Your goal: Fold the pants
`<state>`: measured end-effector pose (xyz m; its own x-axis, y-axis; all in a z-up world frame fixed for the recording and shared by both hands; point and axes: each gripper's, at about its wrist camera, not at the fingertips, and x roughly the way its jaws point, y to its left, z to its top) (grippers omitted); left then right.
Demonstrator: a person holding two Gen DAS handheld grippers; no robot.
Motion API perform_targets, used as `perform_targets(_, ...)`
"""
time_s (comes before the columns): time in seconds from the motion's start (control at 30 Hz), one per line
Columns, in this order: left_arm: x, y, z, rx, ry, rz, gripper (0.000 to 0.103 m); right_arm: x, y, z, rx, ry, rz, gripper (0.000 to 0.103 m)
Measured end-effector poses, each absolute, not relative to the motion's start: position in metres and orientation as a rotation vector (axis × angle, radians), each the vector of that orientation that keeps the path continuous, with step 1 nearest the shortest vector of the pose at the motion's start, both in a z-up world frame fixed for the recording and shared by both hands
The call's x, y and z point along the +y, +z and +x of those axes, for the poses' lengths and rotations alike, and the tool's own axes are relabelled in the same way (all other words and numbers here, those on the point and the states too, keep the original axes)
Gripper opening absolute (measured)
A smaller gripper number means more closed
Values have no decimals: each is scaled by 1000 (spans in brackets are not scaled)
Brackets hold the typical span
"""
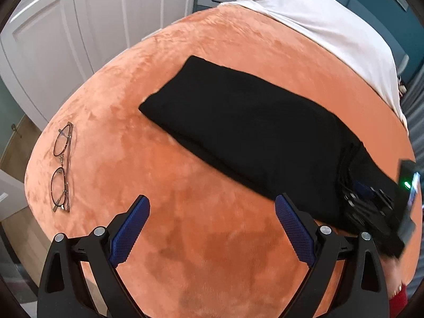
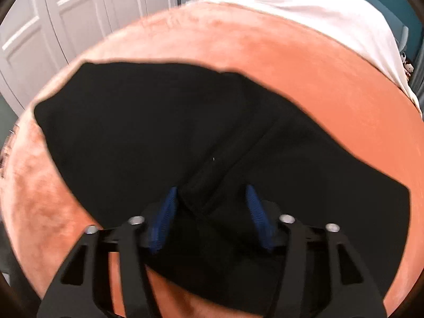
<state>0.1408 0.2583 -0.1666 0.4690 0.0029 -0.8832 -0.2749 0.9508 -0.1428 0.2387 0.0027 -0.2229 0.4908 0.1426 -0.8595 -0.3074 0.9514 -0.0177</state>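
Note:
Black pants lie folded lengthwise as a long strip on an orange plush bed cover. My left gripper is open and empty, hovering over bare cover just in front of the pants' near edge. My right gripper is open, low over the pants, its blue pads either side of a raised fold or seam of the fabric. In the left wrist view the right gripper shows at the pants' right end.
A pair of glasses lies on the cover at the left. A white sheet covers the far right of the bed. White wardrobe doors stand beyond the bed's left edge.

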Motion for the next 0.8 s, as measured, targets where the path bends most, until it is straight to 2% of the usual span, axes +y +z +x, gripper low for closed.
perform_targets(0.03, 259, -168, 141, 1078, 171, -275, 94, 1, -226, 241, 1010, 270, -176, 40)
perform_targets(0.07, 259, -170, 142, 1082, 170, -269, 94, 0, -225, 242, 1009, 258, -187, 25)
perform_targets(0.1, 258, -171, 144, 1087, 172, -264, 94, -2, -221, 246, 1013, 239, -179, 21)
perform_targets(0.2, 263, -176, 147, 1089, 182, -281, 94, -6, -196, 249, 1004, 258, -52, 20)
perform_targets(0.33, 268, -177, 148, 1092, 191, -317, 94, 28, -184, 240, 974, 357, -65, 20)
perform_targets(0.37, 268, -176, 148, 1094, 193, -319, 94, 43, -200, 244, 1013, 375, -100, 28)
perform_targets(0.43, 267, -173, 148, 1098, 192, -308, 94, 59, -226, 249, 1049, 374, -183, 36)
perform_targets(0.5, 268, -169, 147, 1088, 195, -282, 94, 61, -214, 241, 1001, 380, -198, 44)
perform_targets(0.53, 269, -168, 147, 1089, 197, -267, 94, 55, -205, 236, 999, 402, -149, 44)
perform_targets(0.6, 273, -170, 147, 1095, 206, -254, 94, 20, -179, 218, 949, 396, -6, 47)
perform_targets(0.67, 276, -172, 147, 1102, 208, -270, 94, -41, -159, 198, 906, 264, 104, 61)
perform_targets(0.7, 275, -172, 147, 1103, 206, -277, 94, -70, -154, 187, 891, 200, 153, 65)
perform_targets(0.8, 264, -172, 144, 1098, 186, -294, 94, -170, -156, 161, 913, -37, 246, 68)
